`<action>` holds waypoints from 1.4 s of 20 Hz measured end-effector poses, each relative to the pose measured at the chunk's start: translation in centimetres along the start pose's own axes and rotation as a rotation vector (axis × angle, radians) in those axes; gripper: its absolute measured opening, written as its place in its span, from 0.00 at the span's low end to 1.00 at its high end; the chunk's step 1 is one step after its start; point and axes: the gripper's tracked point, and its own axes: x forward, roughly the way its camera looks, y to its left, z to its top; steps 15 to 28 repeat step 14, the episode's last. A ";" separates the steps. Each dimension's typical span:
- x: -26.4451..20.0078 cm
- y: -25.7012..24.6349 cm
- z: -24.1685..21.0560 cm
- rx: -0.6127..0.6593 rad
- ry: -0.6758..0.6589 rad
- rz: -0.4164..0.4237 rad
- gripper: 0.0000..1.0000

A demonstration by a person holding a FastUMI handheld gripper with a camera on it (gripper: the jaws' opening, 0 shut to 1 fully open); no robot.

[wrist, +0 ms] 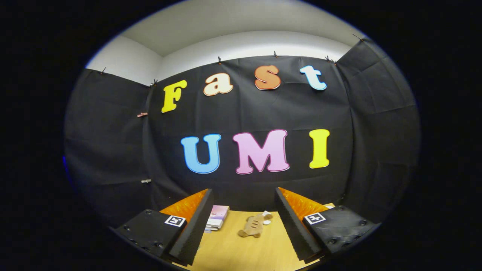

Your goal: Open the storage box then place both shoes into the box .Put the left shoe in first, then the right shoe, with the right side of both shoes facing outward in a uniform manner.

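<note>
My gripper (244, 197) is open, its two fingers spread wide with nothing between them, held high and aimed at the booth's back wall. Beyond the fingers, on the wooden table (233, 248), lies a small tan shoe (253, 227) with a pale toe, seen from above and lying on its side or sole, too small to tell which. The left finger (197, 222) partly hides a white box-like thing (217, 217) with a pink and purple top; I cannot tell whether it is the storage box.
The black cloth wall rises just behind the table's far edge. A small white thing (266, 222) lies next to the shoe's far end. Bare wood stretches between the fingers, nearer to me than the shoe.
</note>
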 end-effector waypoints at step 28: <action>-2.6 -3.1 -4.7 0.033 0.134 -0.138 0.98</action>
